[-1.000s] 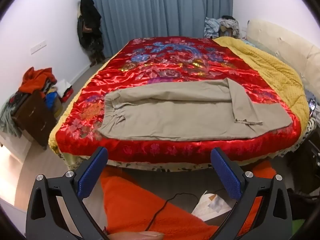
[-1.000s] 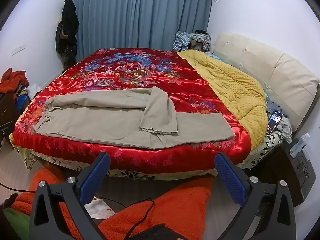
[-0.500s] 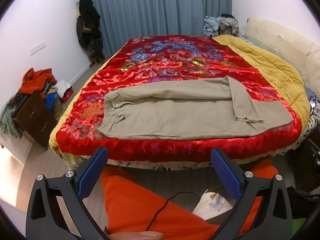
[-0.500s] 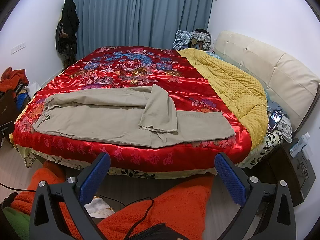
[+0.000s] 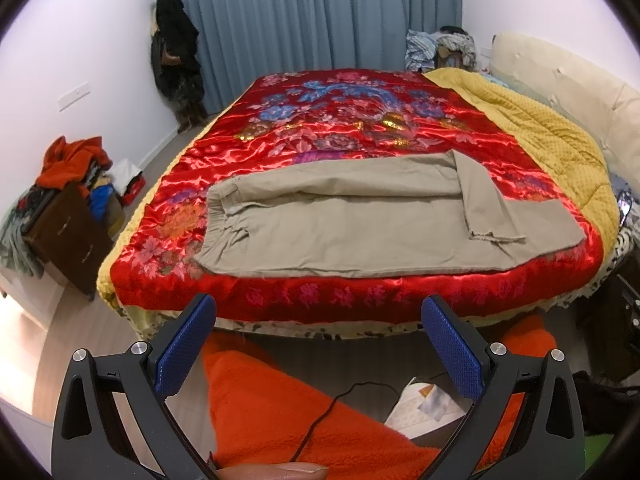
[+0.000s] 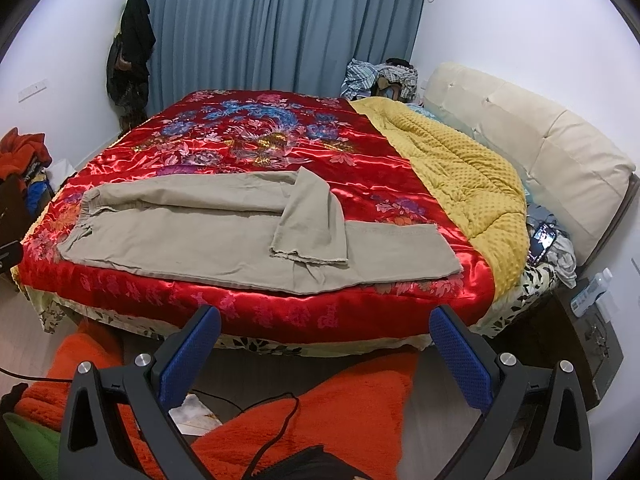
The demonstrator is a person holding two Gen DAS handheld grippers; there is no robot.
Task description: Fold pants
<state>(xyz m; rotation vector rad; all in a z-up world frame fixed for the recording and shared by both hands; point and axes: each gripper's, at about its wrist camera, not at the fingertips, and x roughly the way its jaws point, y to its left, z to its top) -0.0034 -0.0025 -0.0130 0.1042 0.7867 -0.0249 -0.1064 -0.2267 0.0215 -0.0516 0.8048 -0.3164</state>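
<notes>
Khaki pants [image 5: 360,224] [image 6: 208,240] lie flat across the near part of a bed with a red floral satin cover [image 5: 360,128] [image 6: 248,140]. The waistband is at the left and the legs run to the right. The far leg's end is folded back over the near leg, its raw hem [image 5: 496,238] [image 6: 308,258] toward me. My left gripper [image 5: 318,308] hangs open in front of the bed's near edge, below the pants, holding nothing. My right gripper [image 6: 324,318] is also open and holds nothing, off the bed's near edge.
A yellow quilt [image 6: 452,168] covers the bed's right side beside a cream headboard [image 6: 532,148]. A dark nightstand [image 6: 588,320] stands at the right, a brown drawer unit [image 5: 68,236] piled with clothes at the left. Orange fleece [image 5: 300,412] and a black cable [image 5: 328,408] lie below the grippers.
Both views have crept slightly closer to the bed. The pants have not moved and both grippers stay open.
</notes>
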